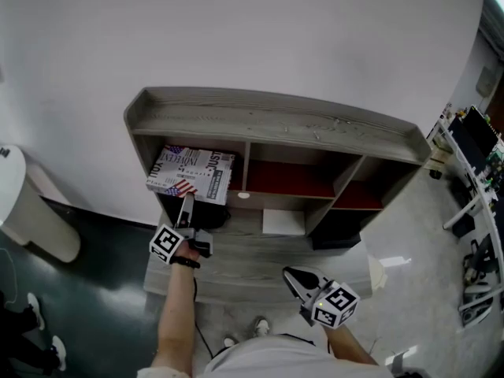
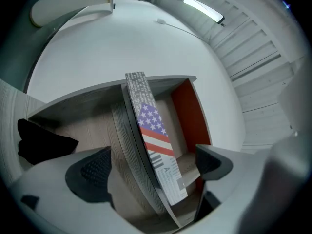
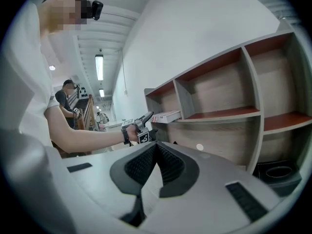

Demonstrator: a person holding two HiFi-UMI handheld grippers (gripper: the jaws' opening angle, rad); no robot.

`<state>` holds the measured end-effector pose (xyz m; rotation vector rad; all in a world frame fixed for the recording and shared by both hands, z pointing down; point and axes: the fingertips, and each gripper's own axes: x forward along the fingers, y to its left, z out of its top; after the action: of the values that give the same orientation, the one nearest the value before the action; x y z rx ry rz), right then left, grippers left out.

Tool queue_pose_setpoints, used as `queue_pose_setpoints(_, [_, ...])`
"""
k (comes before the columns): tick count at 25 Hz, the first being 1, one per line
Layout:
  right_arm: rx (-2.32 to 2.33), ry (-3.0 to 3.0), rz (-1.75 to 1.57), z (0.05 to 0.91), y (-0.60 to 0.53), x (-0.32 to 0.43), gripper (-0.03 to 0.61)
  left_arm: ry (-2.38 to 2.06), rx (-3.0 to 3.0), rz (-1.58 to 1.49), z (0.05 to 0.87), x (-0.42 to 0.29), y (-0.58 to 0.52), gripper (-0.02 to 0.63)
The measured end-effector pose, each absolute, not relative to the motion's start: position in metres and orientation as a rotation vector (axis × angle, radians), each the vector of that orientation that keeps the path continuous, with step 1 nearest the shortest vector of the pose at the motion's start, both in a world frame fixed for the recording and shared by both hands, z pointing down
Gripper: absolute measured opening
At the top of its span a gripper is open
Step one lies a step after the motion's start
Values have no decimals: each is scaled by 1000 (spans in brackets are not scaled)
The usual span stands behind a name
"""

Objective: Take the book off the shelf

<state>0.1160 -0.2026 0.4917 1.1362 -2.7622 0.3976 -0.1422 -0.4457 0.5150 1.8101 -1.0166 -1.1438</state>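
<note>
Background: plain white wall (image 1: 276,30) behind the shelf (image 1: 276,120); dark floor (image 1: 94,305) to the shelf's left.
Shelf: grey wood-grain unit, three open compartments in a row with red back panels, and a low ledge in front.
Book (image 1: 191,174): lies flat in the shelf's left compartment. It has a stars-and-stripes cover, and its near end juts past the shelf's front edge.
Left gripper (image 1: 187,205): at the front of the shelf's left compartment, released. Its jaws stand wide on either side of the book's edge and the board under it, and the pads do not press on the book.
Right gripper (image 3: 156,152): held low in front of the shelf's ledge, well back from the book. It is clenched with the jaws together and nothing between them.
</note>
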Motion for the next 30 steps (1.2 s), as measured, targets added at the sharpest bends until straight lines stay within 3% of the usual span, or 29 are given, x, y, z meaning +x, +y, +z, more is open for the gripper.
queue_pose_setpoints(5, [1191, -2741, 391, 489, -195, 128, 21, -1005, 1626, -1304, 521, -157, -465, 515])
queue_pose_setpoints(21, [1236, -2751, 384, 488, -194, 136, 21, -1109, 1646, -1221, 517, -153, -486, 495])
queue_pose_setpoints(22, [1242, -2749, 386, 488, -195, 137, 21, -1089, 1653, -1225, 518, -149, -485, 477])
queue_pose_setpoints(24, [1255, -2745, 390, 488, -196, 139, 21, -1051, 1658, -1249, 515, -145, -483, 328])
queue_pose_setpoints(25, [1261, -2744, 389, 487, -196, 140, 21, -1044, 1652, -1259, 515, -145, -483, 301])
queue_pose_setpoints(30, [1287, -2735, 407, 492, -190, 146, 21, -1045, 1668, -1233, 518, -146, -481, 285])
